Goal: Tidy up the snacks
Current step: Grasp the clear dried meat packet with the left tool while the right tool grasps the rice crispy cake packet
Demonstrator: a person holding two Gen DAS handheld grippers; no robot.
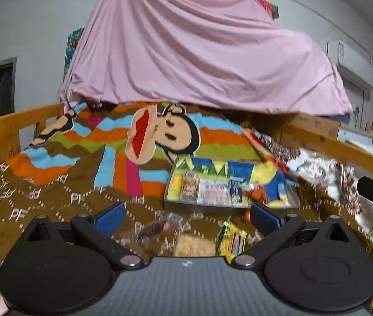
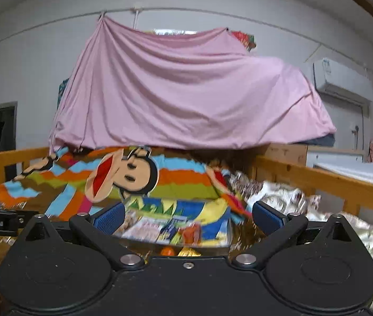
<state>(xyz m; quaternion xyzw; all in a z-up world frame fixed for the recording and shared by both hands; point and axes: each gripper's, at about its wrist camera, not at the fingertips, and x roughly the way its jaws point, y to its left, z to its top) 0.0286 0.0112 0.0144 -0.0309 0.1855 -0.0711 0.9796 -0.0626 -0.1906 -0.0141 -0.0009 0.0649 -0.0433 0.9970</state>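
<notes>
Right now both my left gripper (image 1: pixel 186 217) and right gripper (image 2: pixel 187 217) hold fingers spread, empty. I judge the yellow packet (image 1: pixel 232 241) light and crinkly; I'd pinch its edge.

Light: soft, even indoor light fills my room; walls read pale grey, shadows faint.
Glare: a bright strip shows above the pink sheet (image 1: pixel 199 52).
Blur: motion smear softens the snack tray (image 1: pixel 228 184) and loose packets (image 1: pixel 232 239) ahead of my left gripper (image 1: pixel 186 217); the tray smears in the right view too.
Distortion: fisheye bends the bed rail (image 2: pixel 326 181) and ceiling; corners darken.
</notes>
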